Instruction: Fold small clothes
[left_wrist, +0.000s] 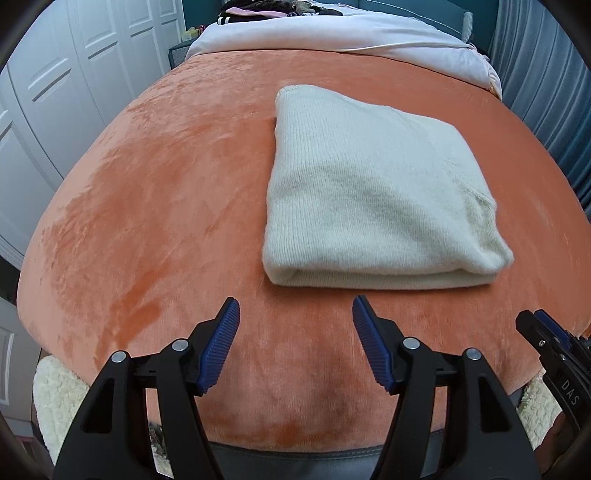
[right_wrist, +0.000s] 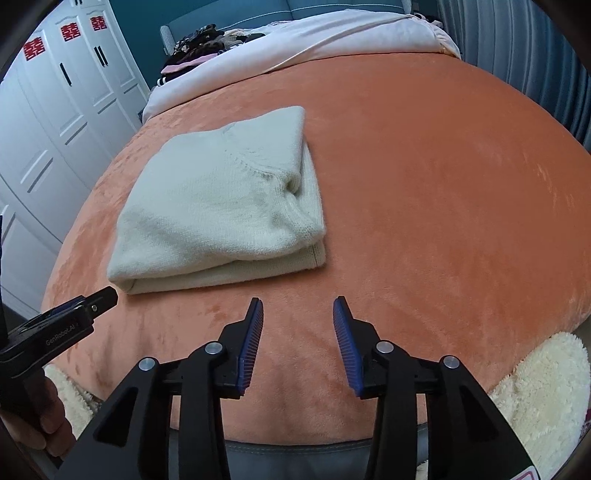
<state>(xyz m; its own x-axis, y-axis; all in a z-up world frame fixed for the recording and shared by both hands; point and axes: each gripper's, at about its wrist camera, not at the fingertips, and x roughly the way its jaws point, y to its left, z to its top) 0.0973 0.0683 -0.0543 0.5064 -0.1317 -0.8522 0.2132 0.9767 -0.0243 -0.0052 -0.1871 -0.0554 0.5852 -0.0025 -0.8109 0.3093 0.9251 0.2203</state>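
A cream knitted sweater (left_wrist: 373, 192) lies folded into a thick rectangle on the orange plush blanket (left_wrist: 155, 206). It also shows in the right wrist view (right_wrist: 218, 206), with its layered edges toward me. My left gripper (left_wrist: 295, 310) is open and empty, hovering just short of the sweater's near edge. My right gripper (right_wrist: 298, 310) is open and empty, near the sweater's near right corner. The right gripper shows at the edge of the left wrist view (left_wrist: 543, 332), and the left gripper shows in the right wrist view (right_wrist: 74, 314).
A white duvet (left_wrist: 332, 33) lies across the far end of the bed, with a pile of dark clothes (right_wrist: 195, 48) behind it. White wardrobe doors (right_wrist: 62, 103) stand on the left. A cream fleece lining (right_wrist: 543, 398) hangs at the blanket's near corners.
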